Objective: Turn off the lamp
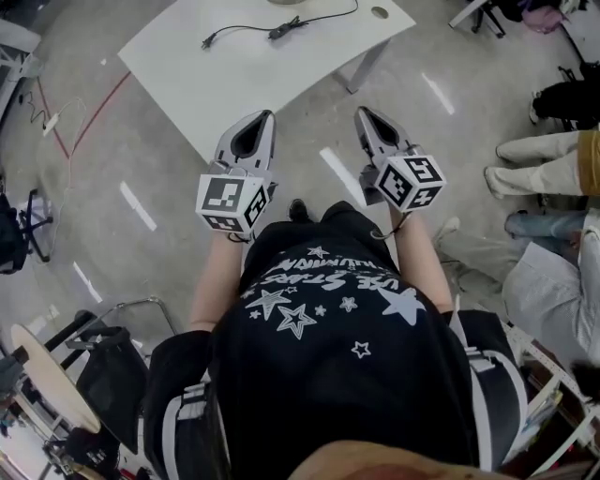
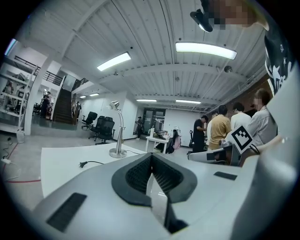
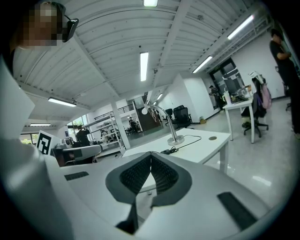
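Both tongs were closed with nothing between them. In the left gripper view the left gripper (image 2: 151, 154) showed two smooth pale-grey shells, their black ribbed pads meeting at the tip above a narrow wedge-shaped gap. In the right gripper view the right gripper (image 3: 151, 153) looked the same, its dark ridged pads touching at the front. From the head view the left gripper (image 1: 268, 115) and the right gripper (image 1: 360, 112) tapered like beaks, each carrying a white cube printed with black square markers, and both pointed toward the near edge of the table (image 1: 253, 75) without touching it. That table was a flat white slab with rounded corners on slim pale legs, standing on a glossy grey floor (image 1: 112, 169) that reflected the ceiling lights. The lamp (image 2: 117, 132) stood on the far part of the table top, well apart from both grippers: a round metallic base, a thin shiny stem curving over at the top, and a small pale head. In the right gripper view the lamp (image 3: 171, 123) rose beside a round hole in the table top. A thin black cable (image 1: 246, 28) snaked over the white surface, with a small blocky piece partway along it and a plug (image 1: 206, 42) lying loose at its end. The person's black shirt (image 1: 337, 328) bore white stars.
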